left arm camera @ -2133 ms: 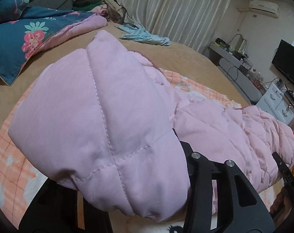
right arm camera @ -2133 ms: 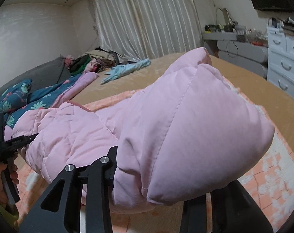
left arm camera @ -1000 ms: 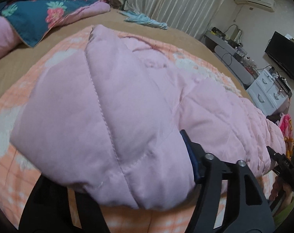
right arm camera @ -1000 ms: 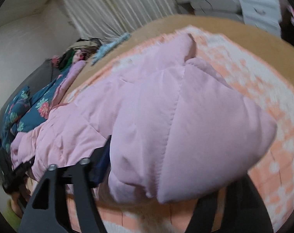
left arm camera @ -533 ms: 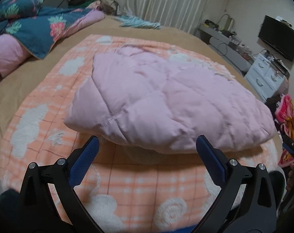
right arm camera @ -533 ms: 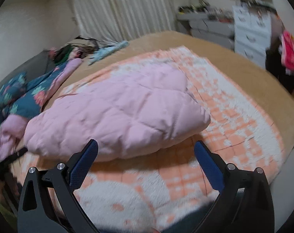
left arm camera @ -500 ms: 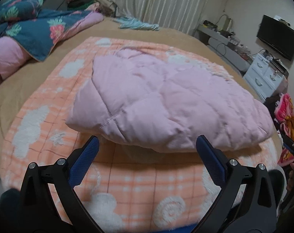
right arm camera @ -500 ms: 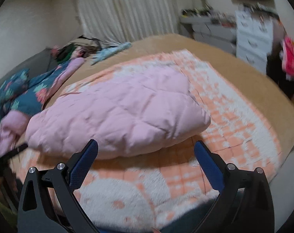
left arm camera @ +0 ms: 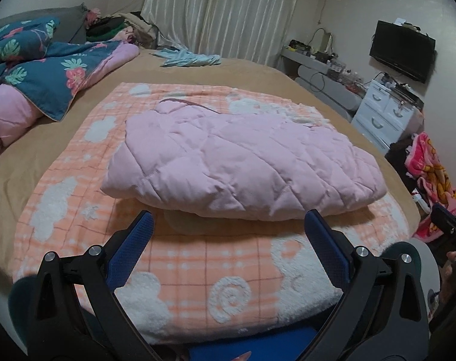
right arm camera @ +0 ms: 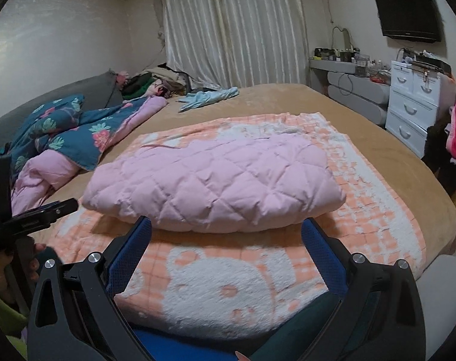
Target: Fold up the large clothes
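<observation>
Pink quilted jacket lies folded into a puffy slab on the orange-and-white checked blanket, mid-bed, near fold edge facing both grippers

Key relation: the bundle sits at 12 o'clock from the left gripper, just past the fingertips, clear of both pads. Long axis runs across the view, 9 to 3 o'clock. Same in the right wrist view: right gripper faces the near edge at 12 o'clock with the bundle spanning slightly more than the gap between the fingers. Neither hand looks clearly nearer; the left one seems more toward the bundle's 9 o'clock end, the right one toward 3 o'clock

Jaws: both have just been opening and now stand fully spread, nothing between them, nothing held

Materials:
- jacket: soft matte shell, diamond stitching, thick fill; edges are rounded, not creased, so I'd expect it to spring back if let alone
- dark trim line shows at the far 11 o'clock corner, probably collar or zip
- blanket: fluffy towelling, raised white cartoon patches, should grip the shell a bit
- tan bedspread below, smooth

Fold looks done or close; any next pinch would have to come in low under the near edge
</observation>
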`<move>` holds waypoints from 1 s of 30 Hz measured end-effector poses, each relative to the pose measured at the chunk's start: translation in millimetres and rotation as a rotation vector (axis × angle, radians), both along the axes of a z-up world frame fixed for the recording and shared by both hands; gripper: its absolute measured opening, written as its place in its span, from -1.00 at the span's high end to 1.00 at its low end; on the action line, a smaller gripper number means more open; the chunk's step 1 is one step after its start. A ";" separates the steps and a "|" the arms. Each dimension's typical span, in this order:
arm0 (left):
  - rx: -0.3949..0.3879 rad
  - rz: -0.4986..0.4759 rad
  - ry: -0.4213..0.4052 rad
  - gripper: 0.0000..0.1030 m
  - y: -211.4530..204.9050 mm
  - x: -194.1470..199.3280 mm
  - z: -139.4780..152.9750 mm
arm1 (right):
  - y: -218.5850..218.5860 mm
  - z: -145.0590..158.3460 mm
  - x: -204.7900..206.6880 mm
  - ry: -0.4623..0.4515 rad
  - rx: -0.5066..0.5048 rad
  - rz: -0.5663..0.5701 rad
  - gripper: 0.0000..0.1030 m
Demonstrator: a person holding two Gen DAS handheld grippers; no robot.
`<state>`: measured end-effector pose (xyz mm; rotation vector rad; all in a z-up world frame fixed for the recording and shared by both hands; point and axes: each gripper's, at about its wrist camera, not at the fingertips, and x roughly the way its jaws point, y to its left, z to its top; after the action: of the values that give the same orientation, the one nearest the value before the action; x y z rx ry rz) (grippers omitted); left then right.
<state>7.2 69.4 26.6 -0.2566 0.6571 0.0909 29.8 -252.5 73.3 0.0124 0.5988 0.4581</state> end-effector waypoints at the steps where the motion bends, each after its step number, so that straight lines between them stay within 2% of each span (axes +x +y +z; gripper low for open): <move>1: 0.001 -0.005 -0.003 -0.82 -2.8 -2.2 0.0 | 3.3 -0.2 -4.9 -0.008 -0.012 0.001 -0.92; 10: 0.011 -0.053 -0.012 -0.82 -23.6 -15.3 -5.0 | 23.4 -15.2 -28.2 -0.016 -0.077 0.022 -0.92; 15: 0.016 -0.052 -0.017 -0.82 -25.8 -17.0 -6.1 | 30.6 -18.9 -38.0 -0.059 -0.073 0.018 -0.92; 30: 0.027 -0.072 -0.006 -0.82 -35.4 -20.6 -8.8 | 42.8 -22.8 -38.5 -0.029 -0.066 0.046 -0.92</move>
<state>-13.3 34.0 17.8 -0.2068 0.6583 0.0304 -8.7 -209.8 50.6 -0.0714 0.5865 0.4822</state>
